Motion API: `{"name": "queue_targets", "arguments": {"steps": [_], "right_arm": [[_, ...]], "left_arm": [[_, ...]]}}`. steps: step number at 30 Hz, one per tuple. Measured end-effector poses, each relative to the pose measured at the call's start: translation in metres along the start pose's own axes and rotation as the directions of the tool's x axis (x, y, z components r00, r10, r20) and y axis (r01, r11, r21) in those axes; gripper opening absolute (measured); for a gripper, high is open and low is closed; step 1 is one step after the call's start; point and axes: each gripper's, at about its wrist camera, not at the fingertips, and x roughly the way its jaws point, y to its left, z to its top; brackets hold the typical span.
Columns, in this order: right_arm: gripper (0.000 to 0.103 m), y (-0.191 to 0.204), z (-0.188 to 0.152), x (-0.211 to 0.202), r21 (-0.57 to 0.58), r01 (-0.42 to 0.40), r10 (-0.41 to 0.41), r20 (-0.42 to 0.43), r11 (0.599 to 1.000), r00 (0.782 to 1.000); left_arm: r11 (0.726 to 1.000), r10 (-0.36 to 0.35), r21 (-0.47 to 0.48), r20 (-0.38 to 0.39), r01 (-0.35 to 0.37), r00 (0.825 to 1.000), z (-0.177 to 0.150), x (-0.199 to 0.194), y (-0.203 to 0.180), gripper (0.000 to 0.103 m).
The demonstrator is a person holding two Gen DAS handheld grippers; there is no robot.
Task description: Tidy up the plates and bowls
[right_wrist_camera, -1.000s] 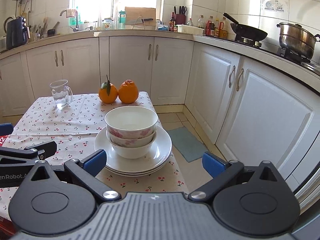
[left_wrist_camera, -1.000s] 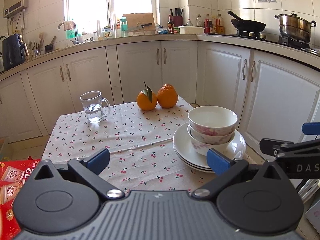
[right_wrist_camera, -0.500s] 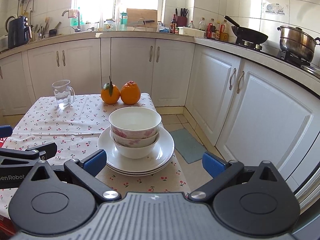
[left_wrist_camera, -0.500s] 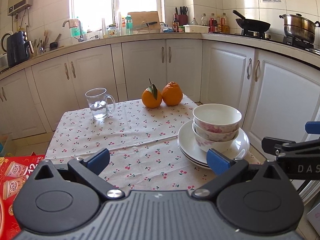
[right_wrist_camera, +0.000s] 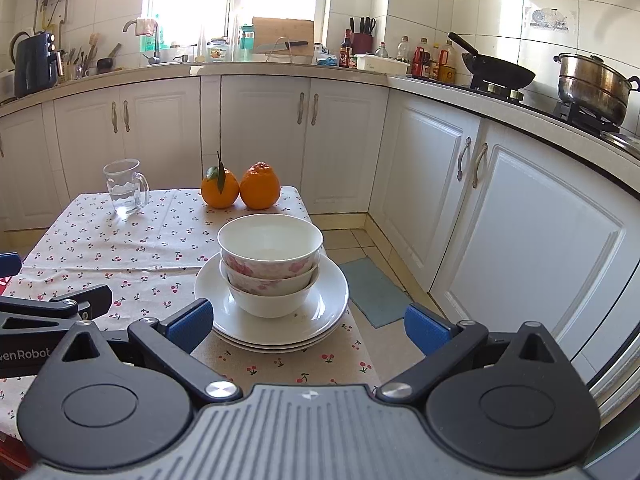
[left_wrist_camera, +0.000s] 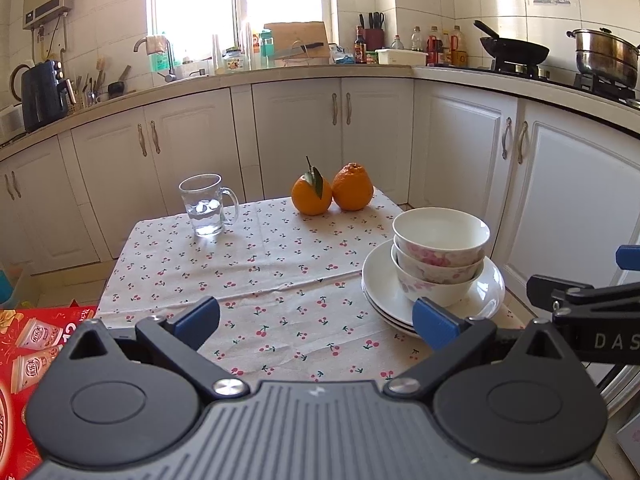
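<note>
At the table's (right_wrist_camera: pixel 100 248) four o'clock, bowls (right_wrist_camera: pixel 270 264) sit nested on stacked plates (right_wrist_camera: pixel 332 296); both hand-held grippers, left (left_wrist_camera: pixel 316 320) and right (right_wrist_camera: pixel 308 326), gape empty, so the task looks done.

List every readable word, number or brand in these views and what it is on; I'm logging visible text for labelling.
"DAS", cut off by the frame edge: on the right gripper, seen from the left wrist view.
"enRobot", its start cut off: on the left gripper, seen from the right wrist view.
Red box: large white characters, cropped, unreadable.
Bottle labels and wall sticker: too small.
</note>
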Motion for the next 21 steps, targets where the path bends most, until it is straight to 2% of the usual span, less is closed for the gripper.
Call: {"name": "queue_targets", "arguments": {"steps": [21], "right_arm": [[0.103,0.0008,-0.0002,-0.0028,0.001,0.008,-0.008,0.011,1.000,1.000]], "left_arm": [[1.000,0.008,-0.006,0.004,-0.008,1.000,-0.0008,-0.0025,-0.0005,0.102]]}}
